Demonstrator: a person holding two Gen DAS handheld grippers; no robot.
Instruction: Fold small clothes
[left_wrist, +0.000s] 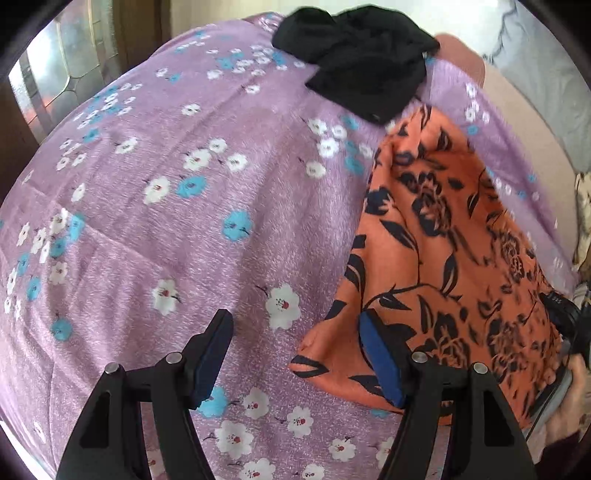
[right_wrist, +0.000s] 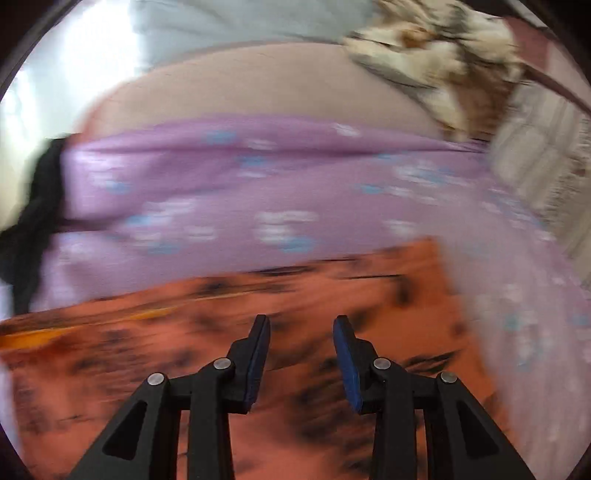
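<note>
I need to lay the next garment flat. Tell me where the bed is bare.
Free: the wide purple floral bedsheet left of the orange black-flowered cloth and below the crumpled black garment. Crowded: the right side, under the orange cloth, and the far edge by the black garment.

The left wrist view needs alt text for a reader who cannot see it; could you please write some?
The open left gripper hovers over a lilac floral bedsheet, its right finger over the corner of an orange garment with a black flower print. A crumpled black garment lies at the far edge.
</note>
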